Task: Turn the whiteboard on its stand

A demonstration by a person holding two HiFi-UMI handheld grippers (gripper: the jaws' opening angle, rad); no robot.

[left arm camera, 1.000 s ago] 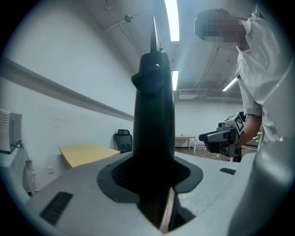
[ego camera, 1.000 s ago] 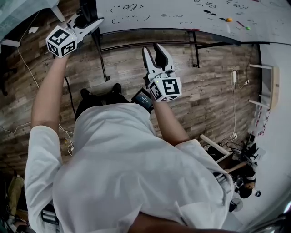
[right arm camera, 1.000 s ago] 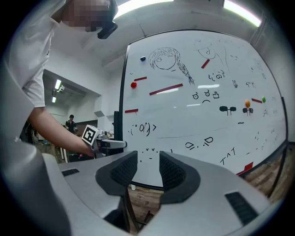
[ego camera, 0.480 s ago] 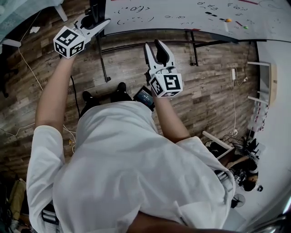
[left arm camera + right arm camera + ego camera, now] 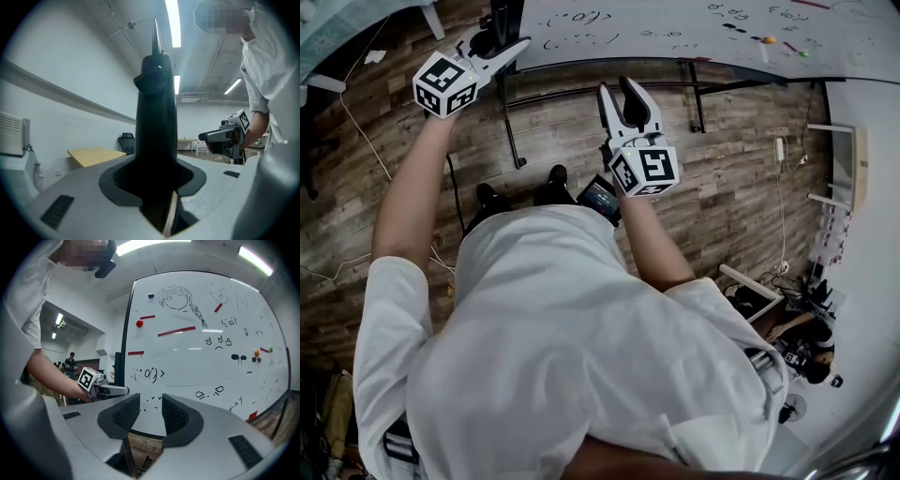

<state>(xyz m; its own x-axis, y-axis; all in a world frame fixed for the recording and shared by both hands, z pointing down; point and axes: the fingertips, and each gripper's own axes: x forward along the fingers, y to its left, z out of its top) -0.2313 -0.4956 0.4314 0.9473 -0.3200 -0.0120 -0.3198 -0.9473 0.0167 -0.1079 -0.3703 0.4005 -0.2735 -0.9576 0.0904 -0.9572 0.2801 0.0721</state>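
Black whiteboard edge (image 5: 156, 93) clamped in left hand-held gripper (image 5: 502, 42), arm outstretched; right hand-held gripper (image 5: 151, 416) half-open, empty, forearm raised, pointing at whiteboard (image 5: 201, 357).

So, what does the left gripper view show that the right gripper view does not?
Only the left gripper view: the whiteboard's black frame edge clamped between its jaws, and a yellow wooden table. Only the right gripper view: the white board face with drawings and red strips, its jaws apart and empty. Both: the other gripper, the right gripper in the first, the left gripper in the second.
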